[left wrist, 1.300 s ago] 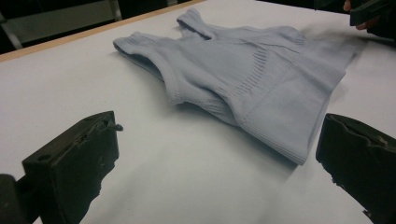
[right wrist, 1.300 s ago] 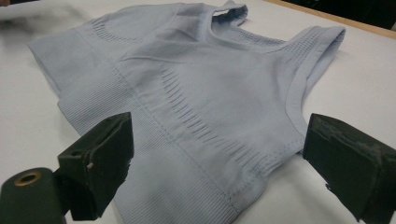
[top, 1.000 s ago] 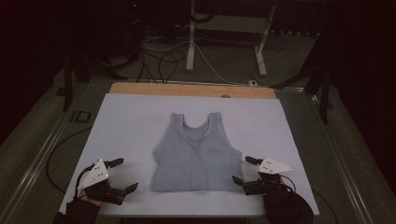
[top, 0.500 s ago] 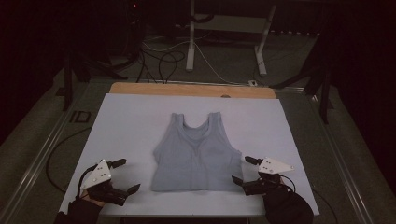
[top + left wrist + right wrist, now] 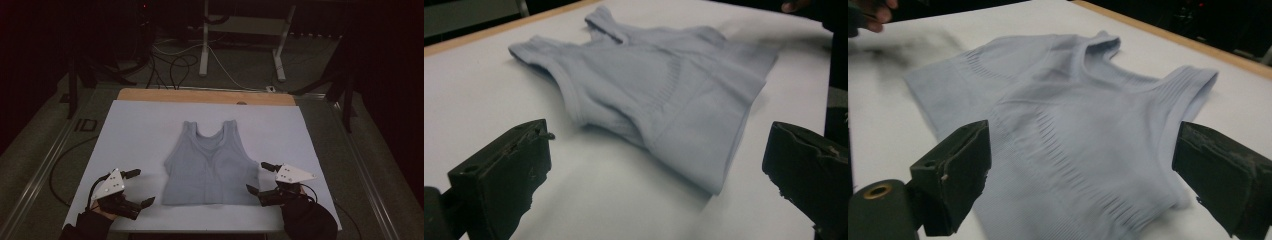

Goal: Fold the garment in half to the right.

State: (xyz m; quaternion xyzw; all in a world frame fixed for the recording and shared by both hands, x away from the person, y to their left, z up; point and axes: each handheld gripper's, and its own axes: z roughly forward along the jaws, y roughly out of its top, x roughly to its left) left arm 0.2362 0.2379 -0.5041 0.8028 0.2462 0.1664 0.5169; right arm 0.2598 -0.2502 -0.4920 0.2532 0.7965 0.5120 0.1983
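Tank top [image 5: 207, 167]: pale blue-grey throughout, with ribbed knit bands across the chest and along the arm openings. Table cover [image 5: 140, 130]: plain white, unpatterned. Table edge [image 5: 200, 96] at the far side: light wood tone. Left gripper [image 5: 133, 187] and right gripper [image 5: 259, 177]: black jaws, each topped by a grey plate with small dark dots.

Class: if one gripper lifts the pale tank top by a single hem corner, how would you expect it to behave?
The tank top is thin ribbed knit lying flat with soft folds, so it would probably drape and sag, not hold shape. It looks light. On the smooth white table, a push would likely bunch it.
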